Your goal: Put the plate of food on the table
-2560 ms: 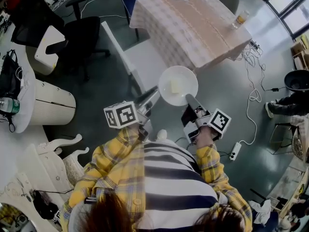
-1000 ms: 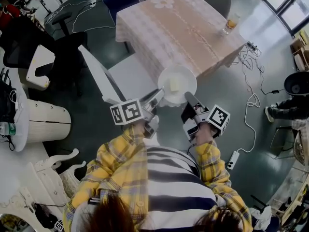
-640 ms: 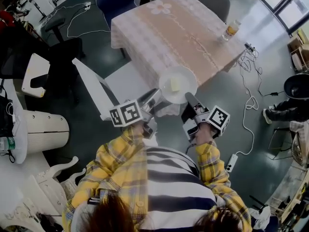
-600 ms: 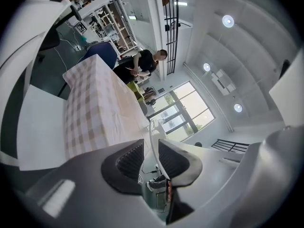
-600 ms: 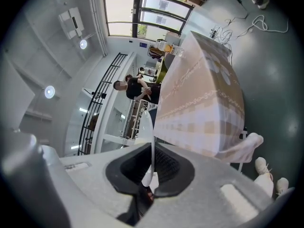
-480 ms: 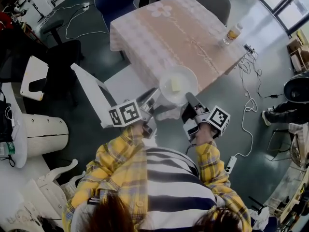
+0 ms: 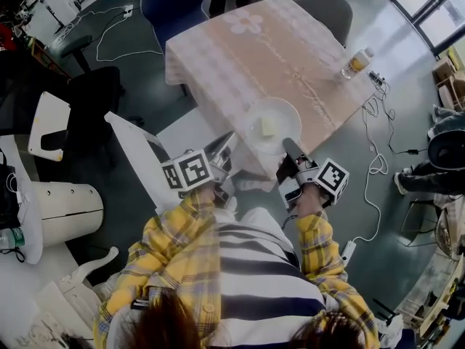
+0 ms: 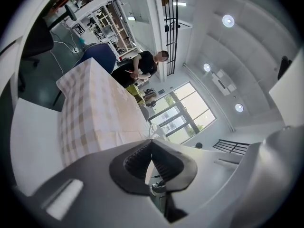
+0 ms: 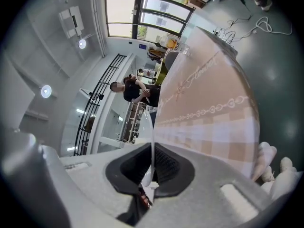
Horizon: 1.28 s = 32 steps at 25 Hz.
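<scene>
Dim muted head view, bright ceiling lights point(image 8: 228, 20), fisheye-warped dark edges

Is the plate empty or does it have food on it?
Not empty: one pale yellow piece sits on the white plate.

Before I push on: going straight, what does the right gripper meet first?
Right gripper, clamping the white round plate, points across the pink checked tablecloth; probably the cloth first, though depth unclear.

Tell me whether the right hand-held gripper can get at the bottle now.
Probably not: the right hand-held gripper is shut on the plate, so its jaws are taken. The bottle stands at the far corner of the table; with the plate set down, the way looks free.
</scene>
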Each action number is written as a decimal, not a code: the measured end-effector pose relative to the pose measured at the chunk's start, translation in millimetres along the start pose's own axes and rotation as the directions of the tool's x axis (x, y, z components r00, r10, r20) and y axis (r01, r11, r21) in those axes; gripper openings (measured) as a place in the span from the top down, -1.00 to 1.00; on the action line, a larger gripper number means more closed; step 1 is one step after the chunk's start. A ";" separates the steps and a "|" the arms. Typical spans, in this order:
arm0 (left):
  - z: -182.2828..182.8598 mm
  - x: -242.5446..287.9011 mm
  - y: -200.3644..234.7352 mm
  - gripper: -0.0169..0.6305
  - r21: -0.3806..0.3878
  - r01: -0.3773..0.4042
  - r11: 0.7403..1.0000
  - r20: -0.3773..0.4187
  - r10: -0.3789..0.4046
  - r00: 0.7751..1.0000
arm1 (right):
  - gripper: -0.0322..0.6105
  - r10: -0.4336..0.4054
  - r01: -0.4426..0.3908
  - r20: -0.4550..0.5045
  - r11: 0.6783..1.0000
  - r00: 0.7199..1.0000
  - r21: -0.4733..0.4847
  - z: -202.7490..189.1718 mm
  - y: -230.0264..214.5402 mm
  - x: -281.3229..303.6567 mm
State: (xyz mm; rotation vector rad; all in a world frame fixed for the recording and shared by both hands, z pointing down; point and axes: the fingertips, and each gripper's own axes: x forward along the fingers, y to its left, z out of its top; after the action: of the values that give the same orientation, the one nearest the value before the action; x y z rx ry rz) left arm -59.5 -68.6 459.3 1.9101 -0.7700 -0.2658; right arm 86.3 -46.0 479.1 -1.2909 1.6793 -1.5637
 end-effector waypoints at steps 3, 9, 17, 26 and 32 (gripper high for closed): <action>7.0 10.8 -3.3 0.95 0.003 0.007 1.000 -0.006 -0.007 1.000 | 0.88 -0.007 0.007 -0.004 1.000 1.000 -0.009 8.4 0.6 8.5; 21.2 40.6 -11.3 0.95 0.007 0.016 1.000 -0.008 -0.016 1.000 | 0.88 -0.008 0.008 -0.014 1.000 1.000 -0.018 31.9 0.9 29.9; 39.8 97.2 -13.7 0.96 -0.005 0.003 1.000 0.014 -0.003 1.000 | 0.88 -0.011 0.009 -0.058 0.999 0.998 -0.041 79.3 -5.5 65.8; 53.9 168.7 -8.0 0.96 -0.023 -0.039 0.999 0.021 0.039 0.999 | 0.88 -0.035 0.028 -0.104 0.997 0.994 -0.067 140.8 -18.0 102.3; 65.3 208.0 -2.6 0.96 -0.010 -0.069 0.998 0.023 0.069 0.997 | 0.88 -0.029 0.022 -0.123 0.998 0.992 -0.058 172.5 -25.6 129.2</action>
State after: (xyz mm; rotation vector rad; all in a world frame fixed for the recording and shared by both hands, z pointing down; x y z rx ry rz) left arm 69.4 -244.4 458.1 1.8707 -0.8471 -0.2485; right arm 187.0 -237.5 497.1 -1.2705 1.8008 -1.6524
